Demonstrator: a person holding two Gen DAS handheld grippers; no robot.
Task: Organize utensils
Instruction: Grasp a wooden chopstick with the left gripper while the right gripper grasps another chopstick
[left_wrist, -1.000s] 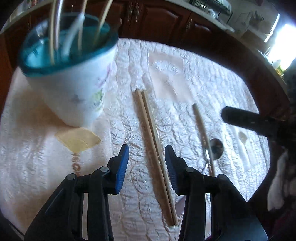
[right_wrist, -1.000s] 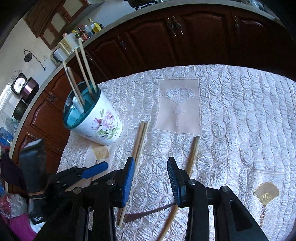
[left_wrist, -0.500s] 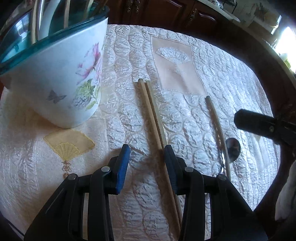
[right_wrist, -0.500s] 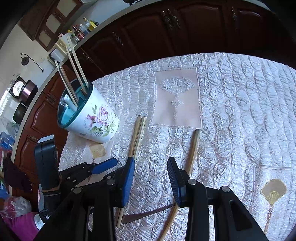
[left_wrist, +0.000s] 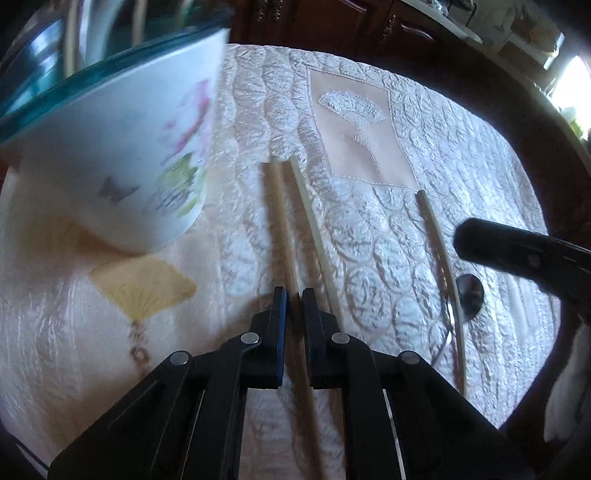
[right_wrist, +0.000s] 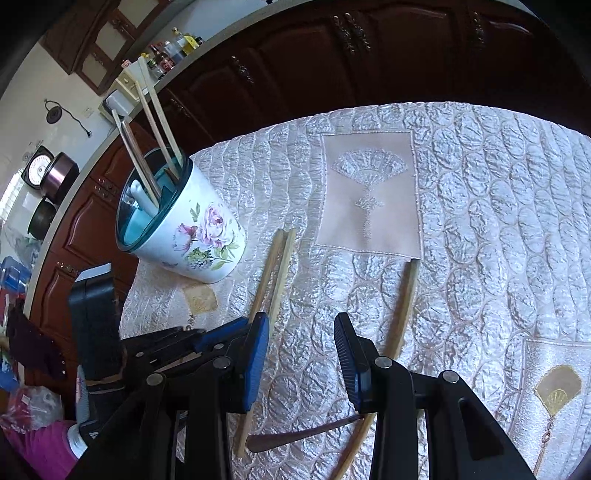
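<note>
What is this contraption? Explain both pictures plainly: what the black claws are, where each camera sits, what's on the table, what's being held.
There is no robot. A person holds a two-finger tool in each hand, and a camera on each looks along its jaws. One picture is from the left gripper, the other from the right gripper. On the quilted tablecloth are a floral cup already holding utensils, a pair of chopsticks, a single chopstick and a spoon. The left jaws have just been closing and now pinch the pair's left chopstick. The right jaws are open and hold nothing.
</note>
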